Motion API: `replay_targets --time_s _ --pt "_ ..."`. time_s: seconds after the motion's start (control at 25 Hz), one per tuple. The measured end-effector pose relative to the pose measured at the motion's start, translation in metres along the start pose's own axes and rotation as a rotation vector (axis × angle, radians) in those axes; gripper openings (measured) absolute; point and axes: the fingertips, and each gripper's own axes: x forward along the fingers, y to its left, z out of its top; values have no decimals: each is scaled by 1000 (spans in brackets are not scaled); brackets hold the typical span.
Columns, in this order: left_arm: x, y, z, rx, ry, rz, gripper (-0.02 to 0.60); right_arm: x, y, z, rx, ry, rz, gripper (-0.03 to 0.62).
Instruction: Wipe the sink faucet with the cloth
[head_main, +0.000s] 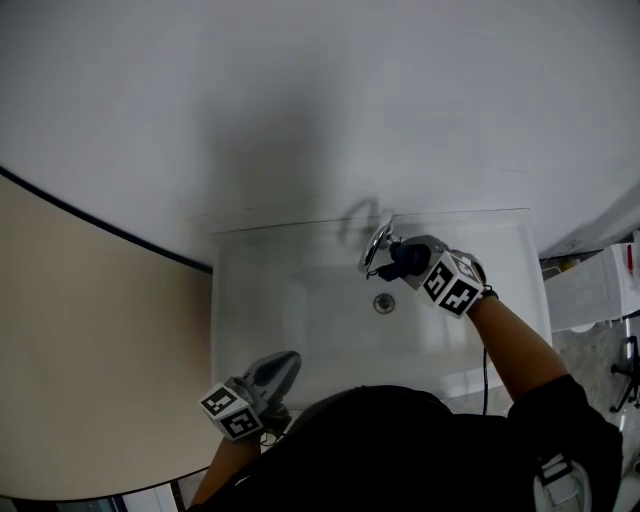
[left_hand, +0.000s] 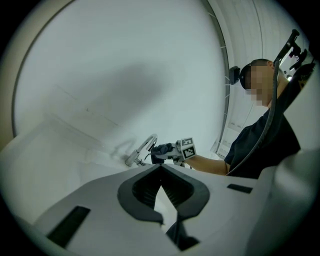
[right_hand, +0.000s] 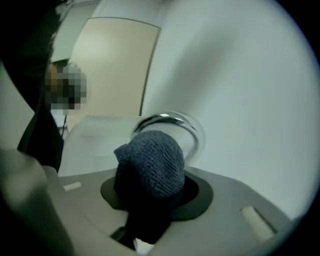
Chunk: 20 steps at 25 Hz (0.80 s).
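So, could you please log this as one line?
right hand-held gripper: holds cloth at faucet | left hand-held gripper: shut, empty

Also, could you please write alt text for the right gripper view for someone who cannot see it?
The right gripper clamps a bunched dark blue-grey cloth in front of the curved chrome faucet. Behind are the white sink, a pale wall and a beige panel.

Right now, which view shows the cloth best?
The right gripper view: the cloth fills the middle, its knit plain. The head view shows only a small dark lump by the faucet; the left gripper view, a distant dark patch.
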Motion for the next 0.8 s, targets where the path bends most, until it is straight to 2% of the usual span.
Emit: replay_targets --time_s 0.12,0.2,0.4,0.52,0.64,0.8 --pt "-8 4 -2 -5 -10 14 0 20 -46 -6 320 3 17 137" --pt "-12 5 -3 -7 -18 22 0 36 -63 -6 435 28 50 138" --pt "-22 9 -3 -10 -46 35 0 68 -73 -22 557 155 44 143" --pt "-29 16 -2 -22 -65 54 0 87 -67 -33 659 191 58 144" --pt "-28 17 2 -29 -76 54 0 85 -70 -33 661 182 39 144" --pt "-31 15 5 -12 -82 40 0 49 -82 -6 615 80 -51 143"
